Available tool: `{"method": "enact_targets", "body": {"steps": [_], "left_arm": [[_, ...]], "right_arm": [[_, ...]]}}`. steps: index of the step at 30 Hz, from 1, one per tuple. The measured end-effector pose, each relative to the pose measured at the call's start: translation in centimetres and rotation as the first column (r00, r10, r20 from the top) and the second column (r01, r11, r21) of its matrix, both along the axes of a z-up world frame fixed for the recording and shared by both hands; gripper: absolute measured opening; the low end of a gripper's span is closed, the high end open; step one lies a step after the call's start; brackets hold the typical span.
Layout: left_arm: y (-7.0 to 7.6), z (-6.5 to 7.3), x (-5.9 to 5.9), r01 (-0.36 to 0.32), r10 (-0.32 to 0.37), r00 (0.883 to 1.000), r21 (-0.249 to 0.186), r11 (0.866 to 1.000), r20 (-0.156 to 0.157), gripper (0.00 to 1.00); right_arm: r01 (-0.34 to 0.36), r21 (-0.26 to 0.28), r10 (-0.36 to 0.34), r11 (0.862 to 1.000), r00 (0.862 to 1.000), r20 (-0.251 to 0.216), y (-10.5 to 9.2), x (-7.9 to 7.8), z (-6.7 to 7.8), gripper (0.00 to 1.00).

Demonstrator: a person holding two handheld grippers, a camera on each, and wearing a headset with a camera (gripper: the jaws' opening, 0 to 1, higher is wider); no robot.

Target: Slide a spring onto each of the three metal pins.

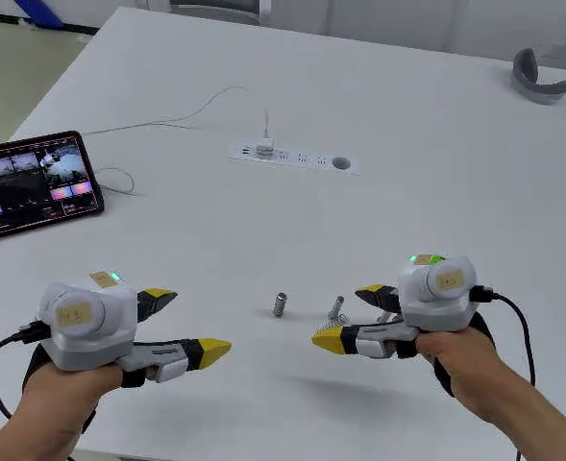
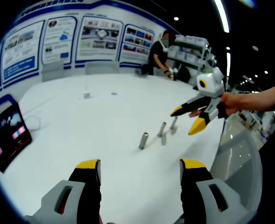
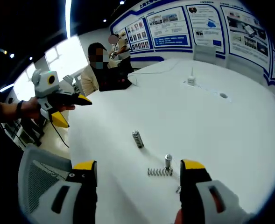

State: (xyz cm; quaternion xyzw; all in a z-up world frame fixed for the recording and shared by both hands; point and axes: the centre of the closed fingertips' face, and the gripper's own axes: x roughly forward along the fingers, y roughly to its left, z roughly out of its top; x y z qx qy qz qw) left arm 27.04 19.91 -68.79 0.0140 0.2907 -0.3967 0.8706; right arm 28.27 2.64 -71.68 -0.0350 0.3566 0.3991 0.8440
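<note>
A tablet [image 1: 33,182] lies at the table's [image 1: 407,192] left edge. Lower left, the left claw [image 1: 186,322] is apart. At centre a pin [image 1: 281,298] wears a spring [image 3: 137,139]. A second pin [image 1: 336,307] stands just right, a loose spring [image 3: 159,172] lying beside it. Lower right, the right claw [image 1: 350,313] is apart.

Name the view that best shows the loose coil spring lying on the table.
The right gripper view: the loose metal coil spring lies near, coils distinct, beside a short metal pin. The head view gives a faint speck; the left gripper view, too small to tell.
</note>
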Motion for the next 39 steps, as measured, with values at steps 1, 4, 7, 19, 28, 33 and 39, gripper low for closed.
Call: {"method": "enact_targets", "body": {"steps": [1,4,7,19,28,33,39], "left_arm": [[-0.1,-0.1,0.1,0.002,-0.002,1.0,0.0,1.0,-0.001,0.7],[-0.6,-0.1,0.1,0.007,-0.007,1.0,-0.001,1.0,-0.003,0.71],[-1.1,-0.2,0.0,0.015,-0.015,1.0,0.001,1.0,-0.005,0.71],[-3.2,-0.1,-0.1,0.047,-0.047,0.999,-0.002,0.999,-0.006,0.71],[-4.8,-0.2,0.0,0.082,-0.082,0.997,0.003,0.997,-0.004,0.72],[-5.8,-0.3,-0.1,0.1,-0.1,0.995,0.0,0.995,-0.007,0.72],[-6.9,-0.6,-0.3,0.126,-0.126,0.992,0.004,0.992,-0.011,0.72]], "right_arm": [[0.003,0.0,-0.003,1.0,1.0,0.0,-0.3,-0.3,0.0,0.75],[0.023,0.003,-0.023,1.0,1.0,-0.001,-1.1,-0.5,-0.1,0.75],[0.042,0.005,-0.042,0.999,0.999,-0.001,-1.9,-0.9,-0.1,0.75],[0.106,0.005,-0.106,0.994,0.994,-0.008,-5.0,-2.3,-0.4,0.76],[0.151,0.012,-0.151,0.988,0.988,-0.016,-6.9,-3.3,-0.5,0.77],[0.168,0.011,-0.168,0.986,0.985,-0.024,-7.8,-3.8,-1.0,0.77],[0.187,0.015,-0.186,0.982,0.982,-0.031,-8.6,-4.4,-1.0,0.79]]}}
